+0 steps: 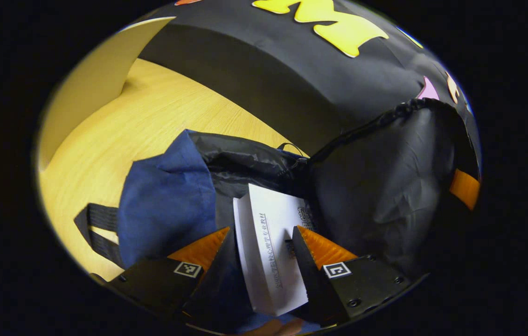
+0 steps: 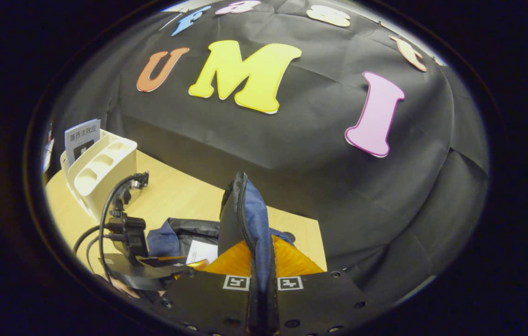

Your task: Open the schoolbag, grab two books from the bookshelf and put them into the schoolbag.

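Observation:
The blue schoolbag (image 1: 166, 205) lies open on the wooden table (image 1: 152, 112), showing its black lining (image 1: 385, 186). My left gripper (image 1: 261, 231) is down in the opening, shut on a thick white book (image 1: 268, 242) that fills the gap between its fingers. In the right gripper view, my right gripper (image 2: 259, 247) is shut on the bag's zipped flap (image 2: 245, 210) and holds it upright. To its left, my left gripper (image 2: 184, 262) with its camera mount is at the bag's (image 2: 175, 233) mouth, with the white book (image 2: 201, 252) beside it.
A white bookshelf (image 2: 100, 172) stands at the table's (image 2: 175, 196) far left, with one book (image 2: 82, 140) upright in its rear slot. Its pale side panel (image 1: 96, 88) rises left of the bag. A black bag strap (image 1: 98, 228) lies on the table.

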Demonstrator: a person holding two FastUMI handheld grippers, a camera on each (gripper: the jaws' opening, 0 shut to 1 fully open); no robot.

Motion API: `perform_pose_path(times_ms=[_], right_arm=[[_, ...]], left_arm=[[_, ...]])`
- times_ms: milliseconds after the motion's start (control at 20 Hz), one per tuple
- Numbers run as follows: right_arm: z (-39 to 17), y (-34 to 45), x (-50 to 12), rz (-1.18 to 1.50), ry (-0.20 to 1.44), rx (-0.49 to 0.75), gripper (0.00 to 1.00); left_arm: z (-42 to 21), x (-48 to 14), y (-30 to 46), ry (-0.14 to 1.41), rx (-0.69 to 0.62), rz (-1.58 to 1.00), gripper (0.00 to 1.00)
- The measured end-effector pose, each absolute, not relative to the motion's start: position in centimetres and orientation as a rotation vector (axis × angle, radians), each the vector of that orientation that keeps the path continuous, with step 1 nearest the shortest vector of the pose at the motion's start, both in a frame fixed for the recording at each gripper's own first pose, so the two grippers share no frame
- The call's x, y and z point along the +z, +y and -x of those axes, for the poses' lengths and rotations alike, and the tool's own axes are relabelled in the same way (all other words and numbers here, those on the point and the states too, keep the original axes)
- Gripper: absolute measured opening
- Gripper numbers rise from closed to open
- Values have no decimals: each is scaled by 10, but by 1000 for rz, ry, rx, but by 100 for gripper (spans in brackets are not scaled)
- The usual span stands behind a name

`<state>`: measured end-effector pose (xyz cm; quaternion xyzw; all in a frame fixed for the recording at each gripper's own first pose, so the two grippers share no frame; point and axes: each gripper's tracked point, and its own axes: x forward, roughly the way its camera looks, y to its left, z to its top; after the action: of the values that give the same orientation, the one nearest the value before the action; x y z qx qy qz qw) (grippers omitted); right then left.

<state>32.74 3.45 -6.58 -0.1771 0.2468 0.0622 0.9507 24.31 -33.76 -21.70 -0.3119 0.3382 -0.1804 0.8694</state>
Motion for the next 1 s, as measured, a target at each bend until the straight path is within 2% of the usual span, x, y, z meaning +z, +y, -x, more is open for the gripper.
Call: perform_pose_path(times_ms=[450, 750, 1000], right_arm=[[-313, 37, -76, 333, 508, 115, 7], [-308, 45, -78, 338, 497, 119, 7], [-306, 47, -83, 322, 501, 124, 7]], left_arm=[[-197, -189, -219, 627, -327, 401, 83], [-170, -150, -104, 490, -196, 237, 83], [-147, -123, -33, 449, -125, 183, 83]])
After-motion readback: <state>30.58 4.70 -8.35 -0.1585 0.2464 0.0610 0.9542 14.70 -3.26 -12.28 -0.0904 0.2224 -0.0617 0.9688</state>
